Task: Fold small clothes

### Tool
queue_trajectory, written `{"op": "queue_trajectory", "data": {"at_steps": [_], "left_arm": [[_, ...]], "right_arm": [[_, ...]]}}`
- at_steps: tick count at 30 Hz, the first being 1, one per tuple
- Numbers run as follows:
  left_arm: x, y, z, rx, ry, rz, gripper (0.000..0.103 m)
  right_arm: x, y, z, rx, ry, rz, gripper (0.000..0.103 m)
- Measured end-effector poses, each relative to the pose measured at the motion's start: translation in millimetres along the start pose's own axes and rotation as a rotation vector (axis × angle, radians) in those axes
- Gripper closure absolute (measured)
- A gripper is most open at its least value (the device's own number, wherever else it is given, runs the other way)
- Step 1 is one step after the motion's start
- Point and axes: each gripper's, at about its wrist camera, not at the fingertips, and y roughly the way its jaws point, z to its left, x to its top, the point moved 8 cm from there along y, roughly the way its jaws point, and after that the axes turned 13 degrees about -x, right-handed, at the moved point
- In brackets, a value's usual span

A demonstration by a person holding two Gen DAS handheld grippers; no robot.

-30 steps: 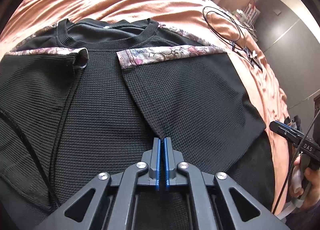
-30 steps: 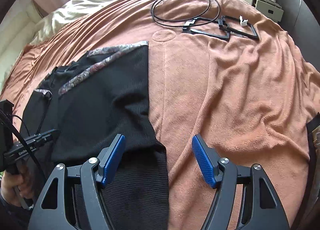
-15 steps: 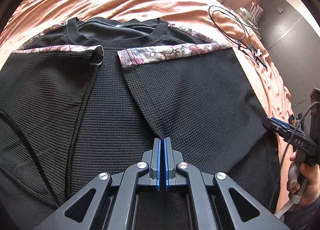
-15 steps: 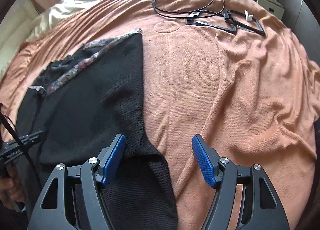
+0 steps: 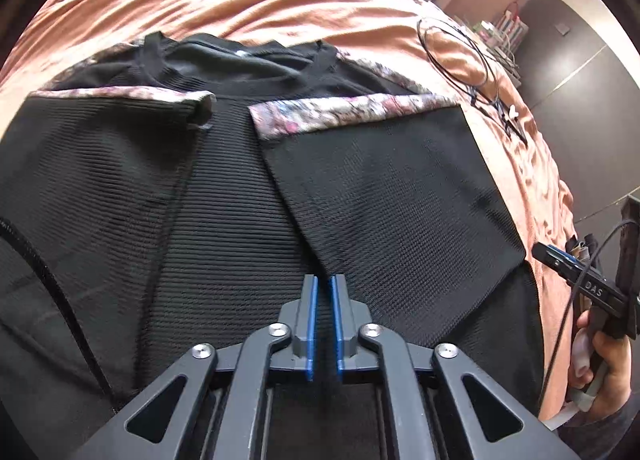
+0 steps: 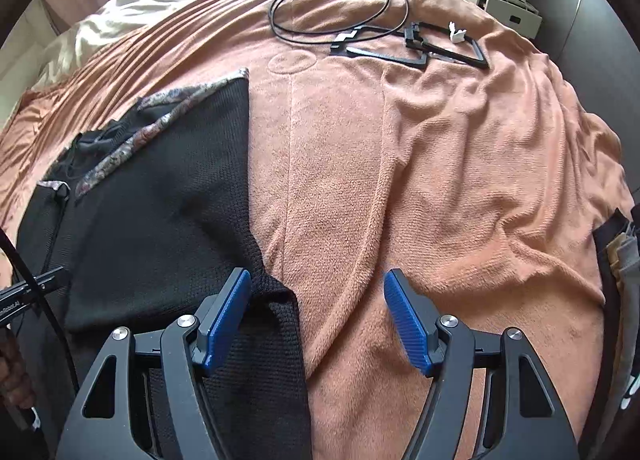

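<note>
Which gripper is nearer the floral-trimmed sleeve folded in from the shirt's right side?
Left. The left gripper sits at that sleeve's lower tip; the right gripper hangs off the shirt's outer edge.

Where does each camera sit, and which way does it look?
Left wrist: on the left gripper, looking down over the black top, both sleeves folded in; jaws parted slightly, just been opening, nothing between them; the right hand shows.
Right wrist: on the open right gripper, looking down at the top's edge and the orange blanket.
Shared: the top, the blanket, the black cable.
</note>
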Motion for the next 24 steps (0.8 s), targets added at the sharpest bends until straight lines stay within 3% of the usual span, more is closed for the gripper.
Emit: {"op": "queue_trajectory", "data": {"at_steps": [3, 7, 12, 18, 20, 22, 24], "left_arm": [[2.9, -23.8, 2.3, 0.008, -0.004, -0.028, 0.084], [5.9, -62.2, 2.7, 0.035, 0.019, -0.082, 0.063], [3.7, -107.4, 2.9, 0.059, 0.028, -0.123, 0.058], [-12.7, -159.8, 0.1, 0.088, 0.051, -0.178, 0.036], [-21.0, -176.0, -2.1, 0.094, 0.055, -0.194, 0.029], [-29.5, -189.4, -4.0, 0.098, 0.058, -0.206, 0.023], [-39.9, -203.4, -6.7, 0.105, 0.063, -0.216, 0.017]], "right_arm": [[-2.9, -16.4, -4.2, 0.01, 0.011, -0.012, 0.035], [-10.5, -41.6, -3.8, 0.026, -0.008, -0.038, 0.035], [-20.1, -78.4, 2.9, 0.059, -0.027, -0.072, 0.035], [-37.0, -125.2, 12.3, 0.066, -0.063, -0.109, 0.035], [-44.2, -138.8, 14.3, 0.073, -0.067, -0.117, 0.032], [-53.4, -153.1, 15.3, 0.082, -0.066, -0.127, 0.022], [-62.5, -164.9, 13.6, 0.08, -0.067, -0.136, 0.021]]}}
